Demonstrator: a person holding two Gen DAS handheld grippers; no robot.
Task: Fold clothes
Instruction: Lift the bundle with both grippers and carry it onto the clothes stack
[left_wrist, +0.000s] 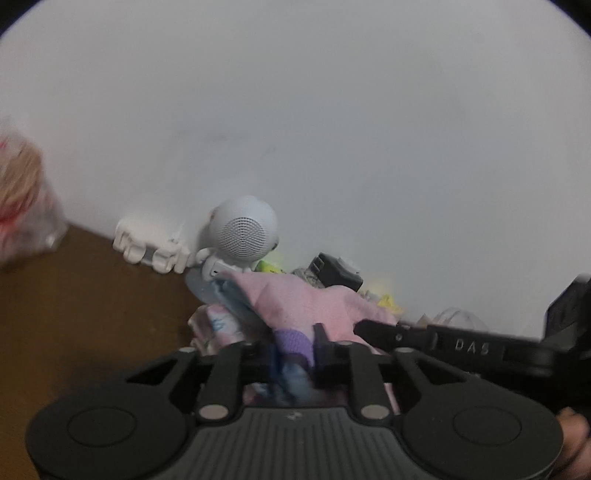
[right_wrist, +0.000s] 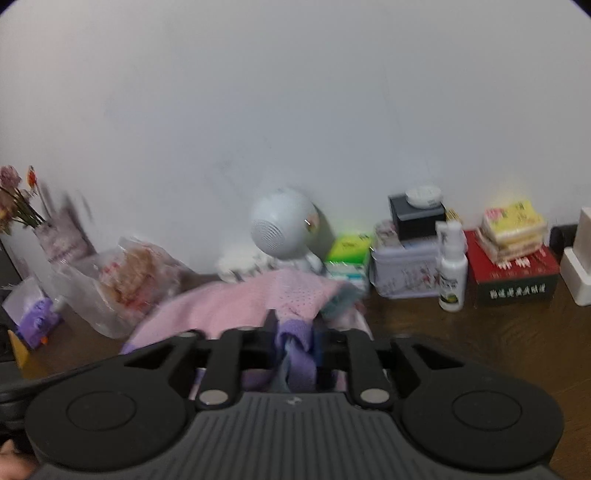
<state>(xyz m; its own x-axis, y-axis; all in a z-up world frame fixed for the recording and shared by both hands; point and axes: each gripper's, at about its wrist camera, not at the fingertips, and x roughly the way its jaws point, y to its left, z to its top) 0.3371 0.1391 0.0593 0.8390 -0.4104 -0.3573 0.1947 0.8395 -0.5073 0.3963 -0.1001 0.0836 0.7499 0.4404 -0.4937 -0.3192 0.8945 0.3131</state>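
Tabletop: dark brown wood, against a white wall.
Round white speaker: by the wall, grille facing forward.
Spray bottle: white, upright, just beside a patterned tin.
Dark box: stacked above the tin, a small white disc on it.
Red box: yellow packets piled on top.
Green carton: between speaker and tin.
Clear bag: left of the speaker.
Flowers: far left.

Ahead of the right claw, a round white perforated speaker and a floral tin box crowd the wall. To its right, bare brown tabletop lies open; to its left, a clear plastic bag blocks passage.
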